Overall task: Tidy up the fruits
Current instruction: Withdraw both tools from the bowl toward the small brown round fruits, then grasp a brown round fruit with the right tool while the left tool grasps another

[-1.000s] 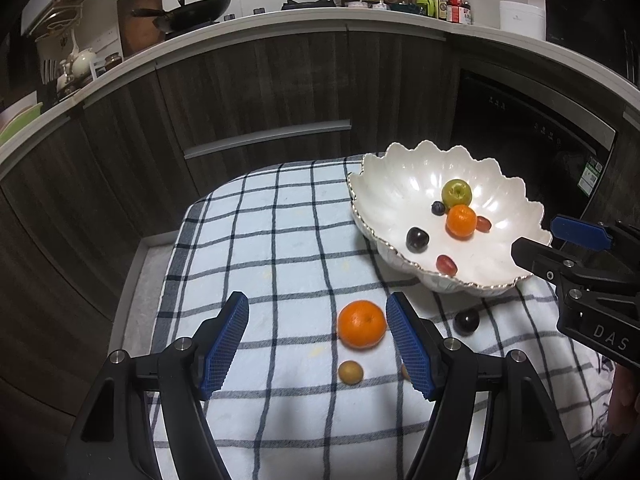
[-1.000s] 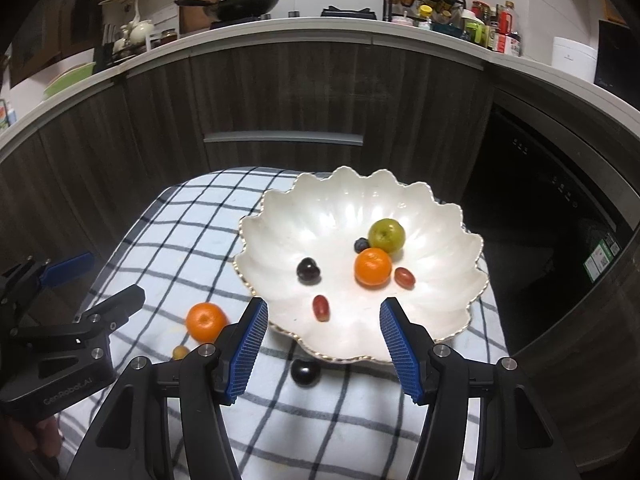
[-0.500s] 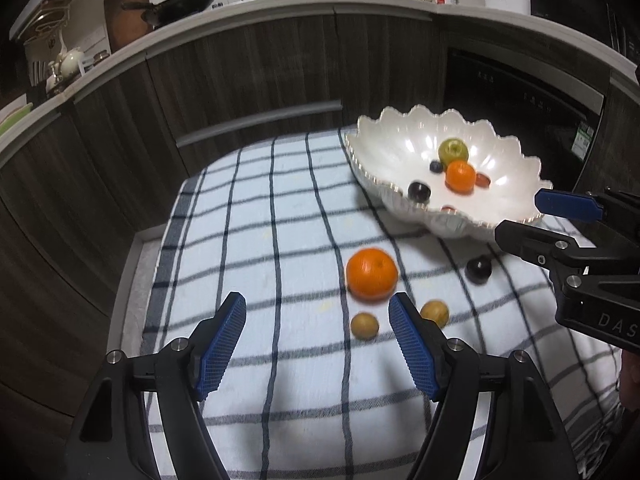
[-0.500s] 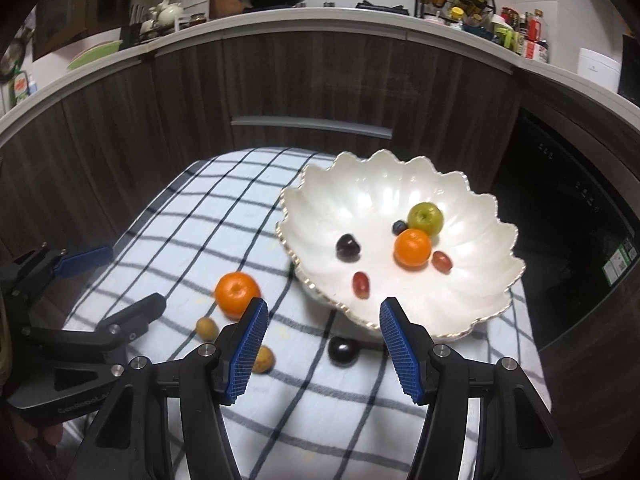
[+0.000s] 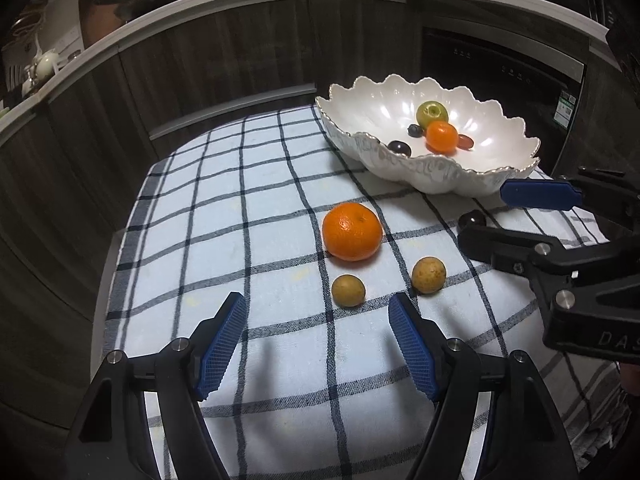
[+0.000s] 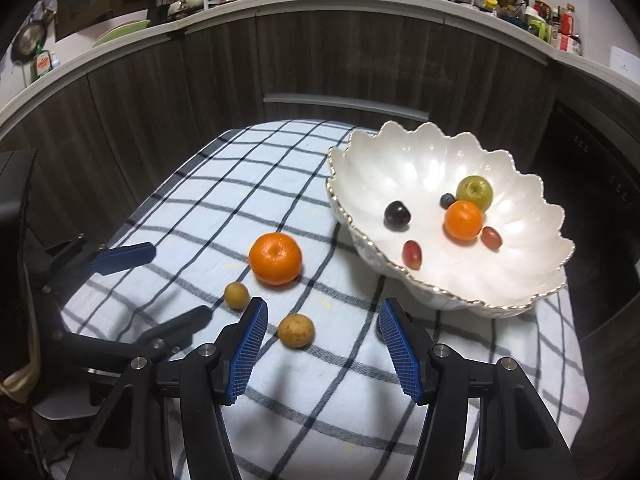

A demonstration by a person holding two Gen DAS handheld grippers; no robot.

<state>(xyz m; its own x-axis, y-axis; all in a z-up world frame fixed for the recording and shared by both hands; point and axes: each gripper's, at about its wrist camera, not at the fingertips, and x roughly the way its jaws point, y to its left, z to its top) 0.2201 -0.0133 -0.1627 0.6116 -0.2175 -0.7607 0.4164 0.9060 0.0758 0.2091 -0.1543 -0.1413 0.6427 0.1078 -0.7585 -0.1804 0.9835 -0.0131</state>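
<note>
You are holding both grippers, left [image 5: 316, 316] and right [image 6: 322, 320], with jaws apart and empty over the checked cloth [image 5: 224, 240]. Two small brown fruits [image 5: 348, 290] and an orange [image 5: 352, 231] are lying beyond them, the white bowl [image 6: 440, 160] farthest.

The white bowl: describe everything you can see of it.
The bowl is wide, shallow and glossy white, ceramic by its look, with a scalloped, gold-edged rim. It sits upright on the checked cloth, at the far right. Inside lie a green apple, a small orange, a dark plum, a blueberry and two red grapes. Neither gripper touches it.
</note>
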